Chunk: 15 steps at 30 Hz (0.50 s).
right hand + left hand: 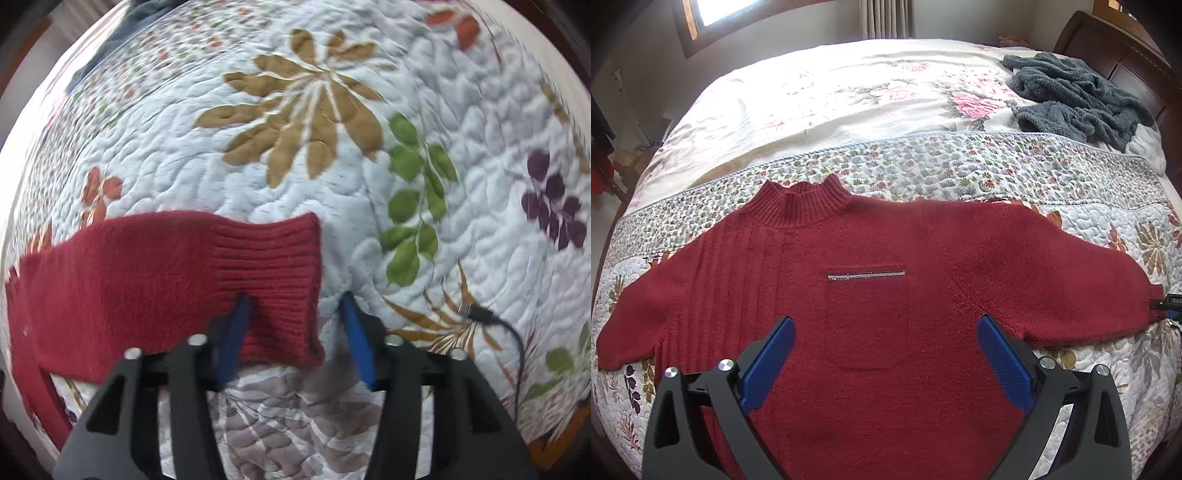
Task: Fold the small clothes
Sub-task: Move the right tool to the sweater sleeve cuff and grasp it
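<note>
The left gripper (886, 325) has its blue pads (768, 365) spread wide apart, holding nothing; it hovers over the lower body of the red sweater (871, 280), with the chest pocket (867, 317) between the two fingers in view. The right gripper (295, 299) is also apart, less widely, and grips nothing: its left pad (236, 332) lies over the ribbed cuff (273, 280) of a sleeve, while its right pad (354, 339) sits over bare quilt (369, 110) just right of the cuff's edge; whether the tips touch the cloth I cannot tell, as that view is blurred. The sweater lies flat and face up on the quilt at the near side of the bed, collar (805, 199) to the far side, both sleeves stretched out left and right. A black cable (509, 332) lies on the quilt to the right of the right gripper. At the far right of the bed sits a crumpled grey fleece (1075, 96), well apart from the sweater.
</note>
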Available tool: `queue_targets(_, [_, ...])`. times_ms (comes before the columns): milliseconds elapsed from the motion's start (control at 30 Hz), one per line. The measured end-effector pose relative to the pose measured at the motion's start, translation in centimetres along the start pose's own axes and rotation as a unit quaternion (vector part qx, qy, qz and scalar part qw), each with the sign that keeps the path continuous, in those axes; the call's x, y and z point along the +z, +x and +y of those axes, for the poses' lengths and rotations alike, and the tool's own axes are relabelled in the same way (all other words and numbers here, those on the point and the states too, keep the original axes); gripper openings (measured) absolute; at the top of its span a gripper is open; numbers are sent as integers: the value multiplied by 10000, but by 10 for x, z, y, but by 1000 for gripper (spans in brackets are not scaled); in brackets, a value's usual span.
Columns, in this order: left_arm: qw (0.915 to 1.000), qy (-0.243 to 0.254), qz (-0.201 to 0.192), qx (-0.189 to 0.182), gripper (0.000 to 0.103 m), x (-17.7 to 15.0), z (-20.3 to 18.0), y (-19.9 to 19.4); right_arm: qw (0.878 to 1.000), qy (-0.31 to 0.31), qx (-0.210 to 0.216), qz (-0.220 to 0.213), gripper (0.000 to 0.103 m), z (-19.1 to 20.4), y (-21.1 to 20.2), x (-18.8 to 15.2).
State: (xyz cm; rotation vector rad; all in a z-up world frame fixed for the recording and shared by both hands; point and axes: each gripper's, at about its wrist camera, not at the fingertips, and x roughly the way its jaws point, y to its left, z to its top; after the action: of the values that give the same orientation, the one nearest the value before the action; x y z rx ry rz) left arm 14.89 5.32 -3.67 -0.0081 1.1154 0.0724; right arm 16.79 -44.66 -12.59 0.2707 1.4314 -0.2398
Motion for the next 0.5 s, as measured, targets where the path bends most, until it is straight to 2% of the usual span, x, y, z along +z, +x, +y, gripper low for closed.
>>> queue_targets(100, [10000, -24, 63, -24, 98, 0, -1, 2, 9997, -204, -100, -29, 30, 13, -6, 1])
queue_targets(233, [9999, -5, 147, -45, 98, -5, 2, 4, 9995, -139, 169, -219, 5, 14, -22, -8])
queue_targets(500, [9990, -121, 429, -75, 98, -20, 26, 12, 9972, 3, 561, -496, 5, 25, -51, -8])
